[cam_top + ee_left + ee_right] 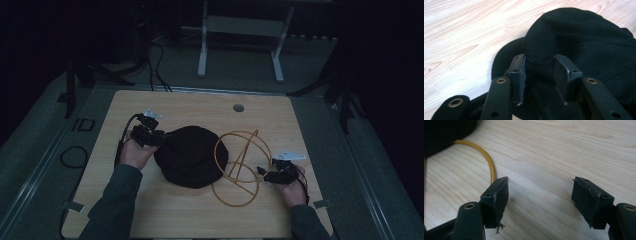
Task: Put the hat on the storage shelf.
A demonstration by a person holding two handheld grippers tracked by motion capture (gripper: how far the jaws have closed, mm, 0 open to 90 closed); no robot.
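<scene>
Black fabric cap, soft and rounded, lies at the middle of my pale wooden table. My left gripper meets the cap's left edge; in the left gripper view its pads pinch a raised fold of the cap between them. My right gripper hovers over bare wood with its jaws spread wide and nothing between them. Just beside the cap's right edge stands a yellow wire frame of crossed hoops, one hoop flat on the table and touching the cap, so it lies between my right gripper and the cap. A round hole sits near the table's far edge. Beyond the table stands a white metal frame.
</scene>
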